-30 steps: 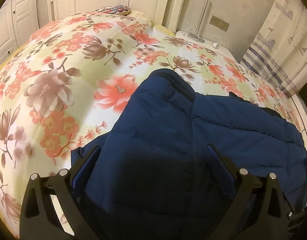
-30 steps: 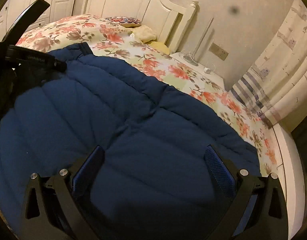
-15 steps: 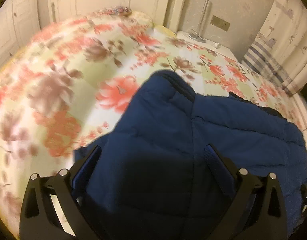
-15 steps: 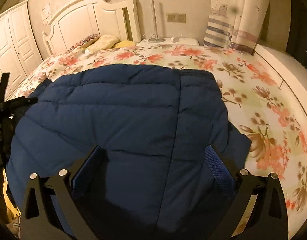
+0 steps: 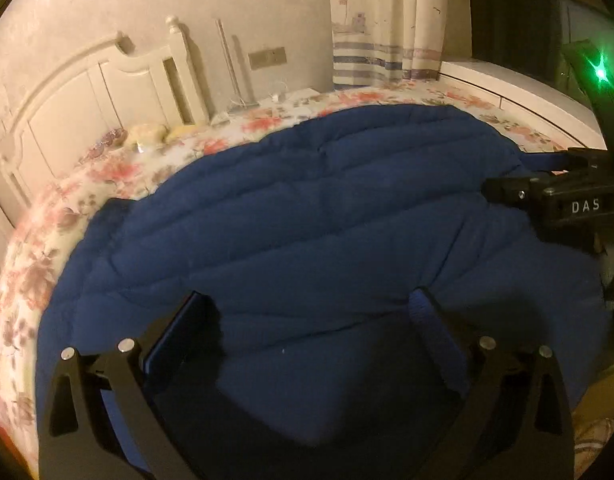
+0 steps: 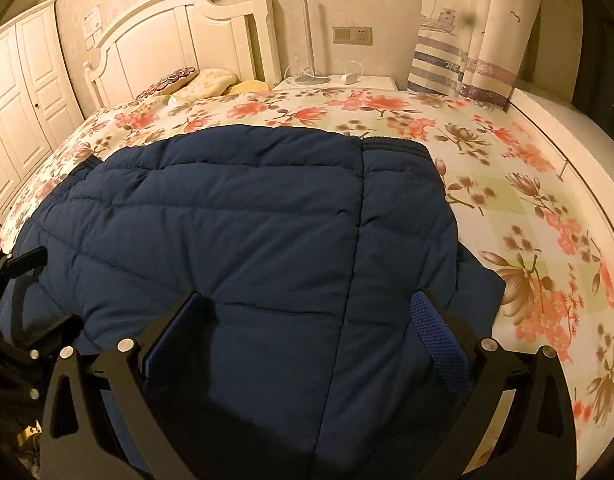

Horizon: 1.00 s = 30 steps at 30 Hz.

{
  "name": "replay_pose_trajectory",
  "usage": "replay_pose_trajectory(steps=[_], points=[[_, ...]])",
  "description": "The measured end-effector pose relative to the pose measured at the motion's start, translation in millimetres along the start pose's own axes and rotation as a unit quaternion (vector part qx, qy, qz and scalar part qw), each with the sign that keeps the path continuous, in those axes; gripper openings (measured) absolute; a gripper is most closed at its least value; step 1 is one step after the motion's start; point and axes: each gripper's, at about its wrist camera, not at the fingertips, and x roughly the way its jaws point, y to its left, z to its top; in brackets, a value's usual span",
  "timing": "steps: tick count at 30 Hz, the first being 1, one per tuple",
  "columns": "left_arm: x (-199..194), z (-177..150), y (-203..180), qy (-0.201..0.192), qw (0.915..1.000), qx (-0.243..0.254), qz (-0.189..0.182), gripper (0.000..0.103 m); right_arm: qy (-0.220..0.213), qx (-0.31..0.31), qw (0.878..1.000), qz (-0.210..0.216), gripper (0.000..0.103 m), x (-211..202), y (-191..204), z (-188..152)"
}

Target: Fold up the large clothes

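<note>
A dark blue quilted jacket (image 5: 307, 208) lies spread over the near part of a floral bed cover (image 5: 39, 248). In the right wrist view the jacket (image 6: 235, 220) shows a vertical seam and a ribbed hem at its far right corner. My left gripper (image 5: 307, 316) is open just above the jacket's near part, with its fingers wide apart and nothing pinched. My right gripper (image 6: 309, 320) is open too, over the jacket's near right side. The right gripper's body (image 5: 567, 204) shows at the right edge of the left wrist view. The left gripper's body (image 6: 19, 300) shows at the left edge of the right wrist view.
The floral bed cover (image 6: 507, 184) lies bare to the right of and beyond the jacket. Pillows (image 6: 203, 80) rest against a white headboard (image 6: 179, 36). A nightstand (image 6: 347, 80) with cables, a striped curtain (image 6: 479, 40), a white ledge (image 6: 567, 132) and a wardrobe (image 6: 23, 92) surround the bed.
My left gripper has swung right, from the jacket's left edge and the flowers to facing across the jacket toward headboard and curtain. The right gripper turned leftward earlier and now holds steady, slightly closer.
</note>
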Motion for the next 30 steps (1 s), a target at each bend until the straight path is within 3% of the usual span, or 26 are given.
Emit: replay_pose_trajectory(steps=[3, 7, 10, 12, 15, 18, 21, 23, 27, 30], points=[[-4, 4, 16, 0.016, 0.9995, -0.023, -0.014, 0.101, 0.0, 0.0, 1.0, 0.002, 0.099, 0, -2, 0], [-28, -8, 58, -0.008, 0.9967, -0.07, 0.041, 0.101, -0.001, 0.005, 1.0, 0.007, 0.099, -2, -2, -1], [-25, -34, 111, 0.014, 0.9877, -0.13, 0.086, 0.101, -0.002, 0.006, 1.0, 0.007, 0.099, -3, -2, -1], [-23, -54, 144, 0.011, 0.9841, -0.169, 0.053, 0.101, -0.002, 0.006, 1.0, 0.009, 0.099, -2, -2, -1], [-23, -58, 143, 0.015, 0.9857, -0.153, 0.069, 0.101, 0.0, 0.002, 1.0, -0.001, 0.099, -3, 1, 0], [-16, -53, 135, 0.024, 0.9852, -0.141, 0.095, 0.101, -0.018, -0.02, 0.998, -0.051, 0.098, -22, 21, 0], [-15, -55, 137, 0.027, 0.9852, -0.144, 0.089, 0.101, -0.052, -0.059, 0.997, 0.012, 0.098, -50, 60, -4], [-17, -58, 139, 0.026, 0.9854, -0.143, 0.089, 0.101, -0.061, -0.115, 0.991, 0.021, 0.098, -61, 98, -10], [-17, -58, 139, 0.025, 0.9853, -0.143, 0.091, 0.101, -0.009, -0.196, 0.979, 0.053, 0.099, -31, 158, -39], [-16, -58, 138, 0.025, 0.9854, -0.142, 0.09, 0.101, -0.04, -0.205, 0.977, 0.044, 0.099, -22, 162, -53]])
